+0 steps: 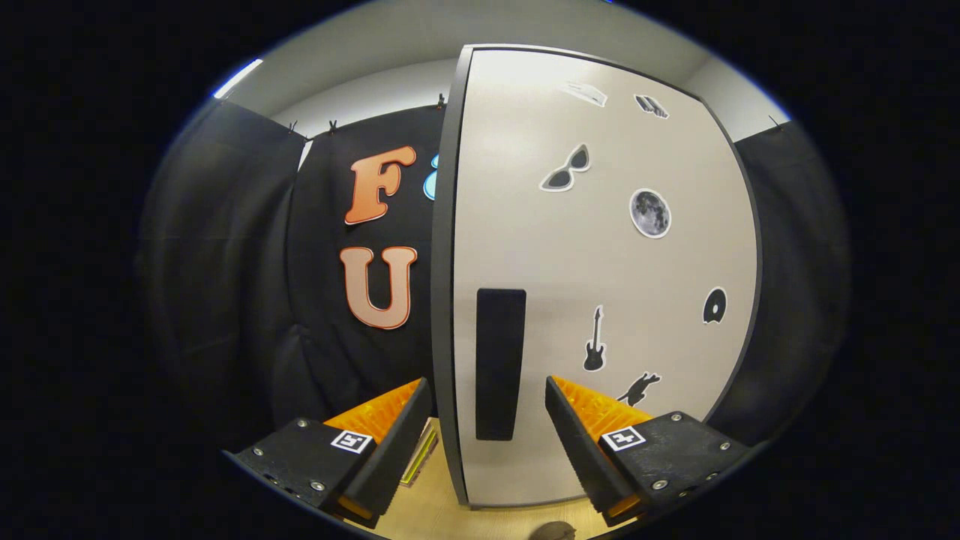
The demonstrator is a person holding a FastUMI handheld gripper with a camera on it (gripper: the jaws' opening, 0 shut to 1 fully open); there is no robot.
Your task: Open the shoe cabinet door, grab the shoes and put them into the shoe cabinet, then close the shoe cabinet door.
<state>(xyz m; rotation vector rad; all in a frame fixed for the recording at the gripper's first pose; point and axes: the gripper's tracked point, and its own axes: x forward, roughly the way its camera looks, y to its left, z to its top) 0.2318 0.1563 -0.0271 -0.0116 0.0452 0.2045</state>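
My hand-held gripper is spread wide and empty astride the cabinet door at frame centre, its dark handle just ahead, so closing off-line could pinch the door's edge and slip.

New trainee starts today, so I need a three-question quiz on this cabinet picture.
1. True or false: the tongs are shut on the door.
2. What lies between the fingers? A) a shoe B) the dark handle C) a sticker
3. Name the round grey sticker near the sunglasses sticker.

Key: 1 false, they are open, astride the door's edge. 2 B. 3 the moon.
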